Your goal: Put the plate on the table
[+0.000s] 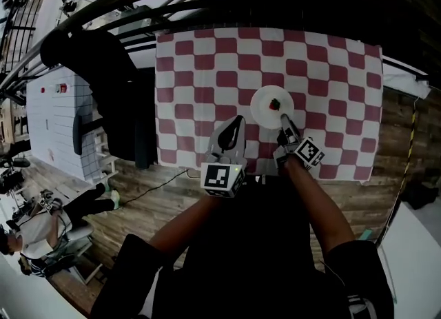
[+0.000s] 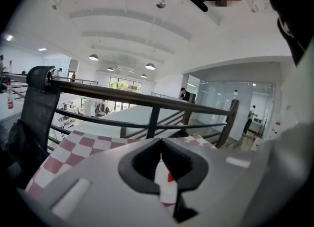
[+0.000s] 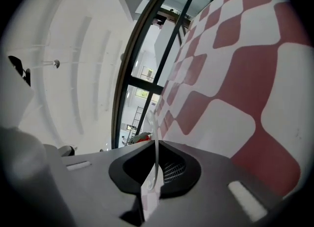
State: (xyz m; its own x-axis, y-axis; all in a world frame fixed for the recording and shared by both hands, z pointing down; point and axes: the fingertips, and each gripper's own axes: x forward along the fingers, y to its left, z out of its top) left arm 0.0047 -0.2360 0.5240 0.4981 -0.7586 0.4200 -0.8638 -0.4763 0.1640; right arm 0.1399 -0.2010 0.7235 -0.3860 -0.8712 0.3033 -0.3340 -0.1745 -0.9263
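Note:
A white plate point(image 1: 264, 109) with a small red thing point(image 1: 275, 104) on it lies over the near middle of the red-and-white checked table point(image 1: 207, 69). Whether it rests on the cloth I cannot tell. My right gripper point(image 1: 284, 119) is shut on the plate's near rim. In the right gripper view that rim point(image 3: 156, 147) shows as a thin white edge pinched at the right gripper point(image 3: 156, 167), with the checked cloth point(image 3: 235, 74) alongside. My left gripper point(image 1: 236, 126) hovers just left of the plate, shut and empty. Beyond the left gripper point(image 2: 162, 172), a slit shows a strip of plate point(image 2: 161, 179).
A black chair point(image 1: 103, 83) stands against the table's left side. A dark railing point(image 1: 207, 1) runs behind the far edge, and it also appears in the left gripper view point(image 2: 147, 101). A cable point(image 1: 148, 187) lies on the wooden floor. A person point(image 1: 41, 235) is at the lower left.

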